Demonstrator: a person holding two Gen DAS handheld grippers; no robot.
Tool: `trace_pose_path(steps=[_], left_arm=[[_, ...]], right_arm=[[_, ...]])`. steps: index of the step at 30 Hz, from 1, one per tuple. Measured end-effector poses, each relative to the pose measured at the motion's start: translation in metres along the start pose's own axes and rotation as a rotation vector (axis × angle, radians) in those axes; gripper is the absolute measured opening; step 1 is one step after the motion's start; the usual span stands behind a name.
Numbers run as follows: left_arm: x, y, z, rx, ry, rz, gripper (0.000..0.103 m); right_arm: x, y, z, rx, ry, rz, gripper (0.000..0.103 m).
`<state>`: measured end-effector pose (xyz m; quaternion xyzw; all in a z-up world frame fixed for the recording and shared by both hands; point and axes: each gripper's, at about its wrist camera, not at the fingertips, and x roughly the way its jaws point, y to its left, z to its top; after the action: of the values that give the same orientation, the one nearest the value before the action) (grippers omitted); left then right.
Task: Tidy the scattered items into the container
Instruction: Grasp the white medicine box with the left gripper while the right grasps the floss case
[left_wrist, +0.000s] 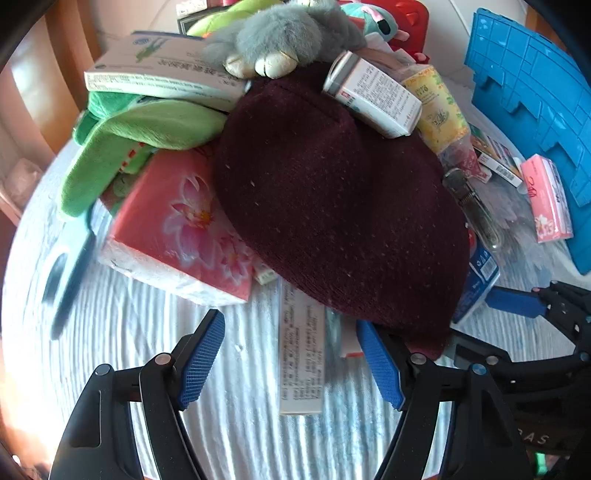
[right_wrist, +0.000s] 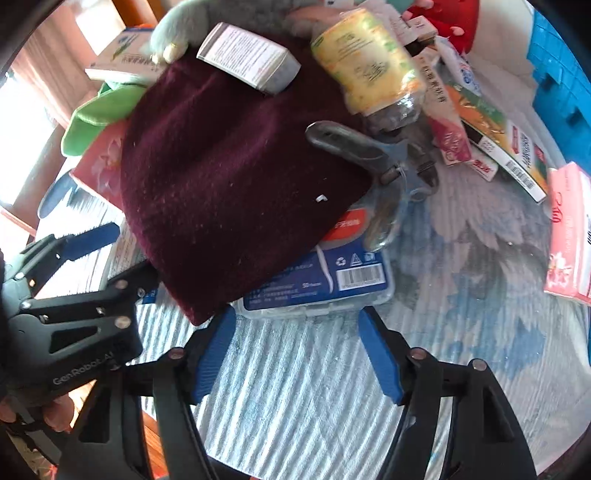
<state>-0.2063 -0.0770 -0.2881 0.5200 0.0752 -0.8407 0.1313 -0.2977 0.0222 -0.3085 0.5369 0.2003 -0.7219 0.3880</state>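
Observation:
A maroon knit hat (left_wrist: 332, 206) (right_wrist: 229, 177) lies over a heap of items on the striped cloth. My left gripper (left_wrist: 288, 321) stands open at the hat's near hem, with a narrow white box (left_wrist: 301, 354) lying flat between its fingers, untouched by the pads. My right gripper (right_wrist: 295, 317) is open too, its tips at the near edge of a blue floss case (right_wrist: 332, 284) that pokes out from under the hat. The left fingertip brushes the hat's hem. The blue crate (left_wrist: 535, 110) (right_wrist: 561, 74) stands at the far right.
On and around the hat lie a white medicine box (left_wrist: 373, 99), a yellow bottle (right_wrist: 369, 62), pliers (right_wrist: 369, 155), a flowered tissue pack (left_wrist: 184, 229), green plush (left_wrist: 140, 140) and grey plush (left_wrist: 288, 37). A pink box (right_wrist: 569, 229) and a green carton (right_wrist: 509, 147) sit near the crate.

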Motion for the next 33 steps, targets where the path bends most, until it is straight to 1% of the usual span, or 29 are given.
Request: trace_pose_path(steps=[3, 5, 7, 8, 9, 10, 11, 12, 16, 18, 19, 21, 22, 23, 24, 25, 29, 33], left_arm=[[0.000, -0.002, -0.001, 0.002, 0.005, -0.014, 0.074], [0.000, -0.006, 0.001, 0.012, 0.001, -0.022, 0.074], [0.002, -0.007, 0.001, 0.008, 0.001, -0.033, 0.073], [0.002, -0.008, 0.002, 0.004, 0.002, -0.041, 0.071], [0.003, -0.010, 0.003, 0.001, 0.005, -0.048, 0.070], [0.004, -0.012, 0.003, 0.001, 0.010, -0.055, 0.069], [0.005, -0.015, 0.005, 0.006, 0.014, -0.054, 0.069], [0.006, -0.018, 0.006, 0.013, 0.018, -0.049, 0.069], [0.013, -0.030, 0.014, 0.028, 0.046, -0.020, 0.068], [0.015, -0.032, 0.014, 0.031, 0.049, -0.014, 0.063], [0.015, -0.033, 0.013, 0.035, 0.050, -0.010, 0.060], [0.015, -0.034, 0.012, 0.037, 0.055, -0.009, 0.043], [0.015, -0.033, 0.012, 0.034, 0.056, -0.006, 0.038], [0.015, -0.032, 0.011, 0.028, 0.056, -0.001, 0.031], [0.015, -0.030, 0.011, 0.021, 0.057, 0.003, 0.024], [0.014, -0.028, 0.010, 0.013, 0.058, 0.001, 0.024], [0.010, -0.025, 0.002, 0.004, 0.069, -0.010, 0.023], [0.002, -0.028, -0.014, 0.013, 0.085, -0.021, 0.023]], right_arm=[[-0.002, -0.019, 0.004, 0.051, -0.010, -0.055, 0.073], [-0.011, -0.042, 0.003, 0.098, -0.021, -0.114, 0.073], [-0.019, -0.068, 0.000, 0.152, -0.014, -0.176, 0.072], [-0.022, -0.082, -0.002, 0.182, -0.006, -0.206, 0.070], [-0.026, -0.095, -0.004, 0.212, 0.002, -0.228, 0.062], [-0.030, -0.106, -0.006, 0.237, 0.004, -0.235, 0.055], [-0.033, -0.111, -0.006, 0.251, 0.002, -0.231, 0.045], [-0.038, -0.114, -0.005, 0.258, -0.007, -0.218, 0.044], [-0.050, -0.107, 0.009, 0.259, -0.059, -0.158, 0.044], [-0.048, -0.102, 0.021, 0.247, -0.070, -0.154, 0.045], [-0.044, -0.101, 0.027, 0.240, -0.068, -0.156, 0.048], [-0.034, -0.098, 0.037, 0.230, -0.058, -0.145, 0.072], [-0.030, -0.097, 0.040, 0.227, -0.056, -0.134, 0.073], [-0.026, -0.096, 0.043, 0.225, -0.057, -0.127, 0.073], [-0.022, -0.096, 0.046, 0.225, -0.056, -0.131, 0.064], [-0.020, -0.095, 0.047, 0.226, -0.053, -0.142, 0.061], [-0.022, -0.093, 0.046, 0.196, -0.032, -0.141, 0.061], [-0.029, -0.091, 0.032, 0.173, -0.001, -0.127, 0.061]])
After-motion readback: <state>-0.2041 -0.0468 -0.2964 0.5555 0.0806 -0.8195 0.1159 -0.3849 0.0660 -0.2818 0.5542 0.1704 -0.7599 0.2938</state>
